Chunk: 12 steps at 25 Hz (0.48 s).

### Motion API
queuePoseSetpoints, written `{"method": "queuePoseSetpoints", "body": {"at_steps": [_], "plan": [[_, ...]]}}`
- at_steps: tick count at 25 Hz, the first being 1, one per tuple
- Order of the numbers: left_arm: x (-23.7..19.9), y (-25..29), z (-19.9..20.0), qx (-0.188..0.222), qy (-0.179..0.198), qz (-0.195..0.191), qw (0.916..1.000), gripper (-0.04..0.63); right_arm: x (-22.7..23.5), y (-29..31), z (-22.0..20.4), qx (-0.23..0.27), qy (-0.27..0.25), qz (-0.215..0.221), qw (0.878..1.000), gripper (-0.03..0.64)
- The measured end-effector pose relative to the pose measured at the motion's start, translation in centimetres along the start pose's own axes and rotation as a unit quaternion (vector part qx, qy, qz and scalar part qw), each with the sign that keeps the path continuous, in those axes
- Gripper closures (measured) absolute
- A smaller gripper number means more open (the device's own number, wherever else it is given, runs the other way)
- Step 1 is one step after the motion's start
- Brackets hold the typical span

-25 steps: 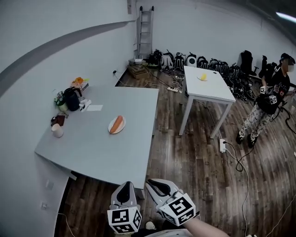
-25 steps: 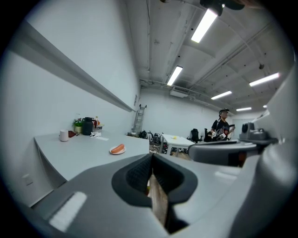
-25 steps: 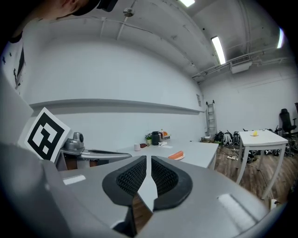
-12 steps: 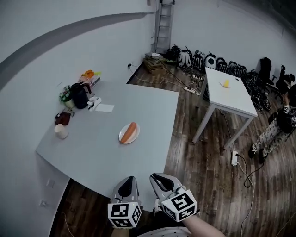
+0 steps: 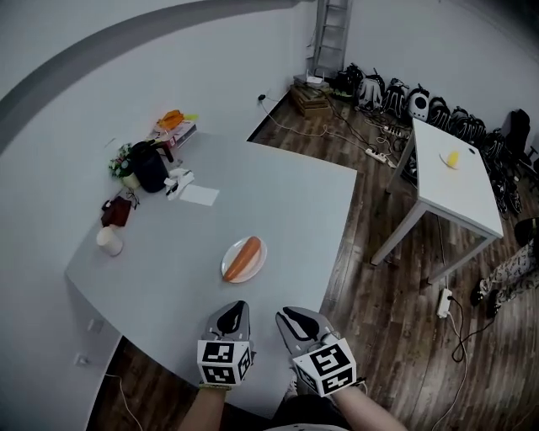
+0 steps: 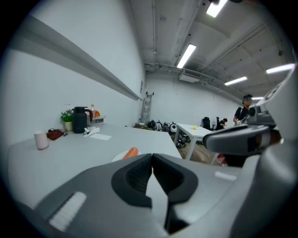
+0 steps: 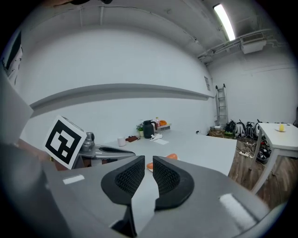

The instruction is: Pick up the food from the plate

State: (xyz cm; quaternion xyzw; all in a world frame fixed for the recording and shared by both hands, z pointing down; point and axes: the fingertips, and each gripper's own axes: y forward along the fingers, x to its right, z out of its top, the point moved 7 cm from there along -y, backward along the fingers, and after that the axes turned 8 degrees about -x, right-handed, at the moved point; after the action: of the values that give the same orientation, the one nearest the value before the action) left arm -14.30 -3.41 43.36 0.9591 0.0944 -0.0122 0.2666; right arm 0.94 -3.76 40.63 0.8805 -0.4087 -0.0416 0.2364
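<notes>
A pale grey desk (image 5: 278,194) is standing on a wood floor (image 5: 396,337) in a white-walled room.

At the right edge of the head view a person (image 5: 514,274) is being cut off by the frame, with only legs showing. The clutter along the desk's left edge is showing too small to tell apart fully. In the left gripper view the jaws are hiding most of the plate (image 5: 257,265), leaving one end of the food (image 6: 131,152) showing above them.

The left gripper (image 5: 233,313) is hovering over the desk's near edge with its jaws pressed together and nothing between them. The right gripper (image 5: 290,316) is hovering just beside it, its jaws standing only a narrow slit apart and holding nothing; the food (image 7: 171,156) is showing beyond them.

The food (image 5: 243,257), long and orange, is lying on the white plate, which is sitting near the middle of the desk's near edge, just ahead of both grippers and apart from them.

A black jug (image 5: 150,168), a dark red pouch (image 5: 115,210) and a white cup (image 5: 109,241) are sitting along the left edge, with a sheet of paper (image 5: 200,195) lying beside the jug.

A white table (image 5: 459,181) is standing well apart to the right, carrying a small yellow thing (image 5: 452,158). A ladder (image 5: 330,25) is leaning at the far wall beside a row of bags (image 5: 404,97).
</notes>
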Motion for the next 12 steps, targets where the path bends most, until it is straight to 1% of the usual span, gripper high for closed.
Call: {"method": "queuePoseSetpoints", "body": {"at_steps": [2, 3, 5, 7, 9, 12], "plan": [[-1.1, 2.9, 0.1, -0.028, 0.002, -0.014, 0.9995, 0.586, 1.3, 2.1, -0.1, -0.008, 0.012, -0.003, 1.000, 0.563], [-1.8, 4.5, 0.2, -0.043, 0.003, -0.020, 0.9989, 0.553, 1.8, 3.1, -0.1, -0.012, 0.019, -0.004, 1.000, 0.563], [-3.4, 7.9, 0.5, -0.073, 0.011, -0.023, 0.9970, 0.512, 2.7, 5.2, 0.1, -0.017, 0.030, -0.005, 0.999, 0.563], [-5.1, 11.2, 0.9, -0.106, 0.031, -0.020, 0.9937, 0.461, 3.4, 6.9, 0.3, -0.023, 0.036, -0.005, 0.999, 0.563], [-6.6, 14.3, 1.1, -0.152, 0.054, -0.026, 0.9866, 0.404, 3.9, 8.4, 0.2, -0.029, 0.047, -0.005, 0.998, 0.563], [-8.5, 18.2, 0.9, -0.223, 0.073, -0.039, 0.9713, 0.337, 4.4, 10.1, -0.5, -0.036, 0.072, -0.001, 0.997, 0.563]]}}
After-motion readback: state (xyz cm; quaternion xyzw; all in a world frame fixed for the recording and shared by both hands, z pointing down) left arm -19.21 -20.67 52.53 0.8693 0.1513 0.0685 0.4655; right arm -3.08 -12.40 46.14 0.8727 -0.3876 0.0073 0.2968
